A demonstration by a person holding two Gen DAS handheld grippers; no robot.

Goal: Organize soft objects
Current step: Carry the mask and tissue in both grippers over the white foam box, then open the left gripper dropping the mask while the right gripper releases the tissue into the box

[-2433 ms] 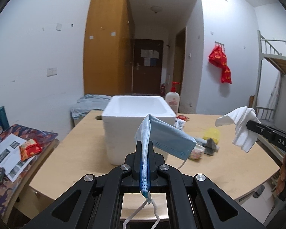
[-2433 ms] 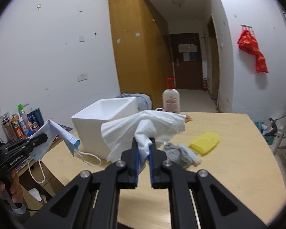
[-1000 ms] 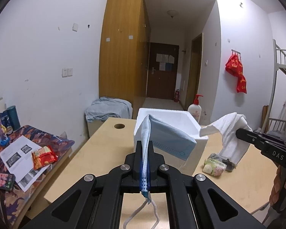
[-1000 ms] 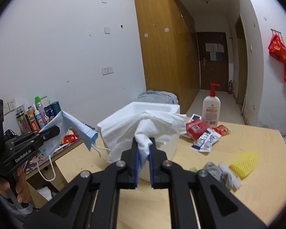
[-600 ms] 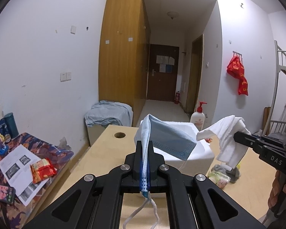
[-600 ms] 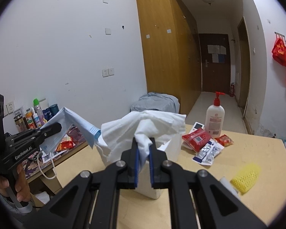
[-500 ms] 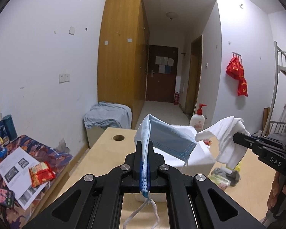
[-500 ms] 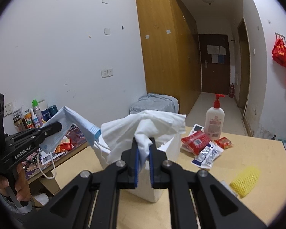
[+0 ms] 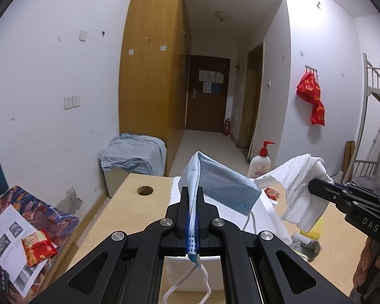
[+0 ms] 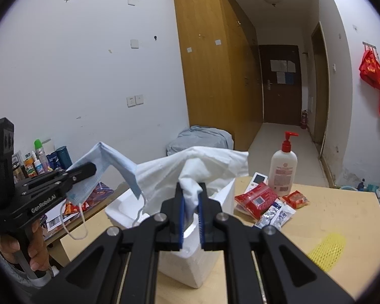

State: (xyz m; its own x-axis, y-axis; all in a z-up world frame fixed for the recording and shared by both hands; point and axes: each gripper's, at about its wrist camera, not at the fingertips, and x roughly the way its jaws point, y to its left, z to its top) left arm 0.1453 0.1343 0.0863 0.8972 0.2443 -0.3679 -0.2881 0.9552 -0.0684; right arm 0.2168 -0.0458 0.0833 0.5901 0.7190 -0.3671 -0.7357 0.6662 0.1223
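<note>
My left gripper [image 9: 192, 197] is shut on a blue face mask [image 9: 223, 185], whose ear loops dangle below the fingers. In the right wrist view that gripper [image 10: 88, 168] and the mask [image 10: 109, 162] hang over the near left corner of the white foam box [image 10: 190, 261]. My right gripper [image 10: 190, 190] is shut on a white cloth [image 10: 195, 169], held above the box. From the left wrist view the right gripper [image 9: 312, 186] and the cloth [image 9: 299, 192] sit at right, over the box [image 9: 271, 217], most of which is hidden.
On the wooden table [image 10: 342, 215] lie red snack packets [image 10: 255, 197], a lotion pump bottle [image 10: 283, 167], a yellow mesh piece [image 10: 326, 250] and a grey rag [image 9: 306, 245]. A side table [image 9: 25, 228] with papers and bottles stands at left. A person's hand [image 10: 35, 243] grips the left handle.
Both grippers have moved forward over the table with their loads. The foam box now lies directly beneath the mask and the cloth, nearer than before.
</note>
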